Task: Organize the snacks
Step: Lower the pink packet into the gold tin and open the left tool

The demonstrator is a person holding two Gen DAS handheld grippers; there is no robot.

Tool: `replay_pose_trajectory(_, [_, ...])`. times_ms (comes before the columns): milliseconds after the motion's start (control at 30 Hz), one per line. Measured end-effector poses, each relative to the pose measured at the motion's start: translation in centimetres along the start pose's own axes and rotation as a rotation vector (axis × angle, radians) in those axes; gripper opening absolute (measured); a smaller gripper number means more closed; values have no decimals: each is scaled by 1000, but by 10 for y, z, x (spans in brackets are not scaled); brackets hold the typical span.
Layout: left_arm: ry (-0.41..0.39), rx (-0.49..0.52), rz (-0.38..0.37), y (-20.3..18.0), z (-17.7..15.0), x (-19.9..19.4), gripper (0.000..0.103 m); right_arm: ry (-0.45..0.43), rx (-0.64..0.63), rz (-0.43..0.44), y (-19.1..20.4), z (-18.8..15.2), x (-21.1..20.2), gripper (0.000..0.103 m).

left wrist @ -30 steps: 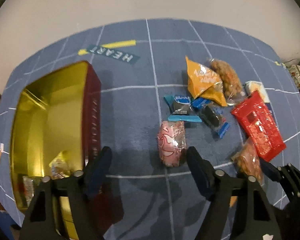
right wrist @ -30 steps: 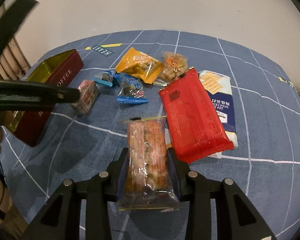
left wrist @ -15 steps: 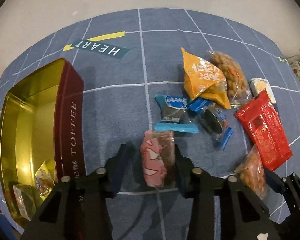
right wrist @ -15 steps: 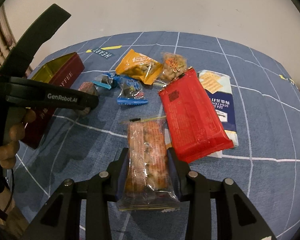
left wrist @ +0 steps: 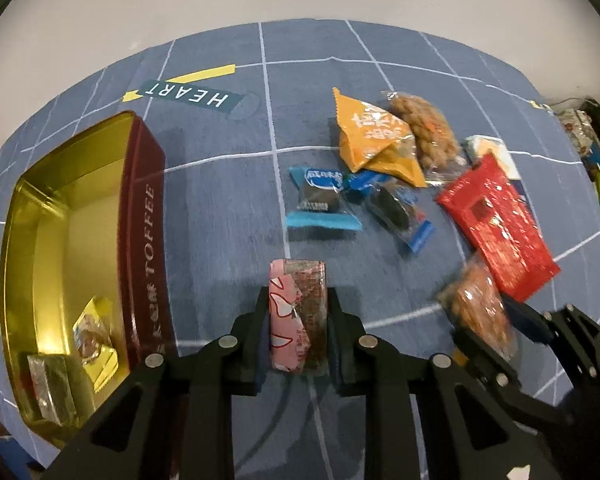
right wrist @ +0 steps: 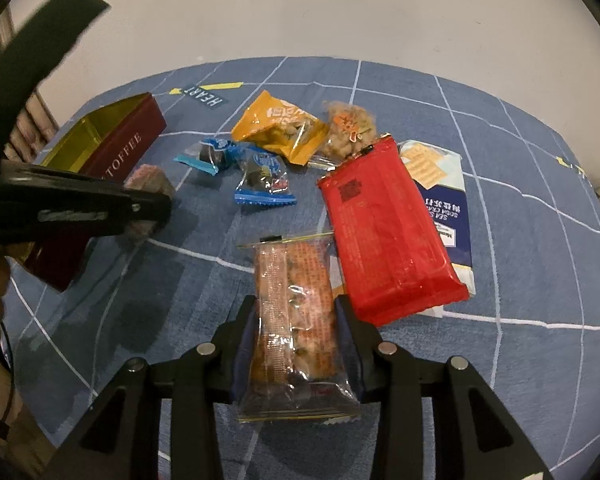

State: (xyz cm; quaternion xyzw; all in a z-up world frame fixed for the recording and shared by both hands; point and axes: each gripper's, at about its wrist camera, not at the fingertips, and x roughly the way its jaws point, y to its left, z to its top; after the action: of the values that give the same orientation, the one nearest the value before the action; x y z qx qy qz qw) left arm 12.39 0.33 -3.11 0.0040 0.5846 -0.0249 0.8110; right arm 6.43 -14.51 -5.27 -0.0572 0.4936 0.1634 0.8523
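My left gripper (left wrist: pixel 298 312) is shut on a pink wrapped snack (left wrist: pixel 298 316), held just above the blue cloth. An open red toffee tin (left wrist: pixel 140 240) with a gold inside lies to its left; a few wrapped sweets (left wrist: pixel 88 332) lie in its near end. My right gripper (right wrist: pixel 296 320) is shut on a clear packet of orange crackers (right wrist: pixel 296 320). That packet also shows at the right of the left wrist view (left wrist: pixel 480 312). The tin also shows in the right wrist view (right wrist: pixel 116 152).
Loose on the cloth: two blue wrapped sweets (left wrist: pixel 320 196), an orange packet (left wrist: pixel 376 140), a clear bag of nuts (left wrist: pixel 428 132), a red packet (right wrist: pixel 388 232) lying on a white and blue cracker packet (right wrist: pixel 440 184). Clutter lies beyond the table's right edge (left wrist: pixel 596 160).
My left gripper closed on the pink snack and lifted it slightly, shifting towards the tin. The right gripper kept hold of the cracker packet and barely moved.
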Motion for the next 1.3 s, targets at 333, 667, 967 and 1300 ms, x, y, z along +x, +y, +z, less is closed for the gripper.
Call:
replay_pose_trajectory(333, [-43,0,-76,-1,-17,-44,21,41,-43,-53,9,4,4,40])
replay_pose_trajectory(667, [-100,-43,-54,40,-22,-76,21,78,-31,-68,10,11,7,40])
replay_pose_trajectory(967, [-120,-123,33,104,-32,-87,21,94,-32,-72,12,14,10,40])
replay_pose_trajectory(1300, [-71,-220,144,168,-43,-61,21,89,-23,-75,10,13,10,40])
